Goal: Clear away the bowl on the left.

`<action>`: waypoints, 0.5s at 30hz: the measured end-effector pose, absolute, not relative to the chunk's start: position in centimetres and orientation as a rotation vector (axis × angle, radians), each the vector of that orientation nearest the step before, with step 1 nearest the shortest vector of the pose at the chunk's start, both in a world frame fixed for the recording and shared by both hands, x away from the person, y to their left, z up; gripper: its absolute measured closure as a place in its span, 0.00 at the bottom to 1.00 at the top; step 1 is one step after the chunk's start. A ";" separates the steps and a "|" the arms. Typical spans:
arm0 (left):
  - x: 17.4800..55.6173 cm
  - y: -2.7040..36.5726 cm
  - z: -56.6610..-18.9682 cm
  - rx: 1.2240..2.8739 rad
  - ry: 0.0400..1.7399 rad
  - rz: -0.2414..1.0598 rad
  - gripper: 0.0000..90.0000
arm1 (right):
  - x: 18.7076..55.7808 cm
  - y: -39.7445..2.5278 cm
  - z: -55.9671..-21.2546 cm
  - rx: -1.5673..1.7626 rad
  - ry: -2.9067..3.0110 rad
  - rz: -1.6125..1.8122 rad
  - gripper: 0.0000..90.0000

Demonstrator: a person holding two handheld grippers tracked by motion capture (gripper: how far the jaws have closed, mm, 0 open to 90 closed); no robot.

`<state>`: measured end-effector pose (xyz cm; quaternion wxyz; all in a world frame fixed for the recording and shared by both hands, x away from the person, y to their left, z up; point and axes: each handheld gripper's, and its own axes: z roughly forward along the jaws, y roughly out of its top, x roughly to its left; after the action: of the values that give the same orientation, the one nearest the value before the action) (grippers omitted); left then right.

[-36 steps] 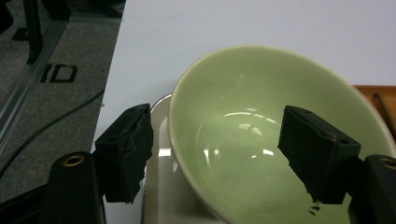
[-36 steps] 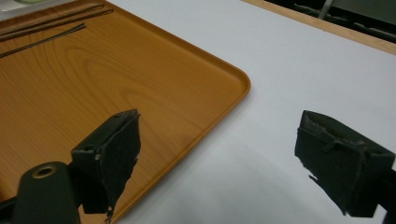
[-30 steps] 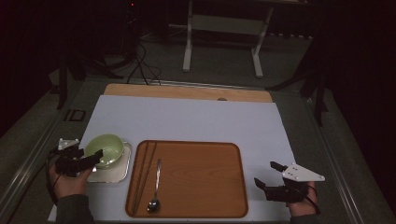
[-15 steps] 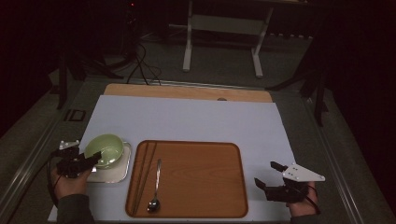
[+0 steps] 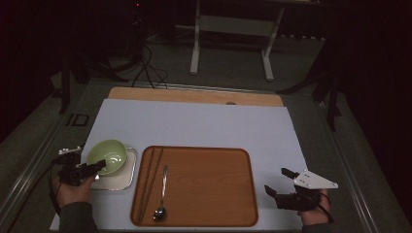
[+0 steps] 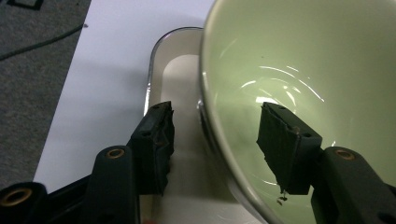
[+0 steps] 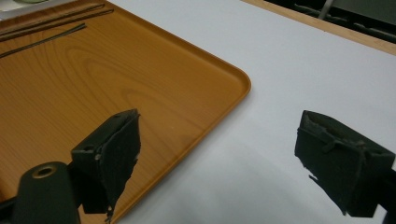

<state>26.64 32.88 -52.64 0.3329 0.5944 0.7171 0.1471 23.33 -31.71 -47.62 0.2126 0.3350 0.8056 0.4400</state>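
A dark room surrounds the desk (image 5: 204, 126), a white sheet with a bare wooden strip along its far edge; behind it stand a white frame's legs (image 5: 231, 46) and floor cables (image 5: 145, 68), hard to make out in the gloom. The bowl (image 5: 107, 156), green, sits on a small white tray (image 5: 119, 177) near the desk's left edge, toward the near corner. In the left gripper view the bowl's rim is cut off by the picture's top and right edges, and it hides most of the small tray. The left gripper (image 5: 92, 168) straddles the bowl's near wall, 1 jaw inside and 1 outside; a gap shows beside each pad, so it is released. The right gripper (image 5: 280, 182) hovers near the desk's near right corner, jaws wide apart, grasping nothing. Between them lies a wooden tray (image 5: 204, 187) carrying 2 chopsticks (image 5: 148, 182) and a spoon (image 5: 162, 194) along its left edge.
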 end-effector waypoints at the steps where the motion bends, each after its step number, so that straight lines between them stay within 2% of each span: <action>1: 26.6 32.9 -52.7 1.546 1.869 0.369 0.53 | 23.3 -31.7 -47.6 0.930 2.238 1.221 0.16; 5: 26.6 33.0 -52.7 1.549 1.852 0.337 0.68 | 23.3 -31.7 -47.6 0.931 2.238 1.221 0.16; 9: 26.5 33.0 -52.6 1.546 1.858 0.334 0.75 | 23.3 -31.7 -47.6 0.931 2.238 1.220 0.16; 13: 26.4 33.3 -52.6 1.524 1.875 0.330 0.87 | 23.3 -31.7 -47.6 0.931 2.238 1.220 0.16; 15: 26.3 33.3 -52.6 1.511 1.875 0.328 0.88 | 23.4 -31.7 -47.6 0.930 2.238 1.221 0.16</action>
<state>26.34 33.31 -52.63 0.3480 0.5829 0.7232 0.1265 23.36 -31.68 -47.63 0.2124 0.3350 0.8059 0.4395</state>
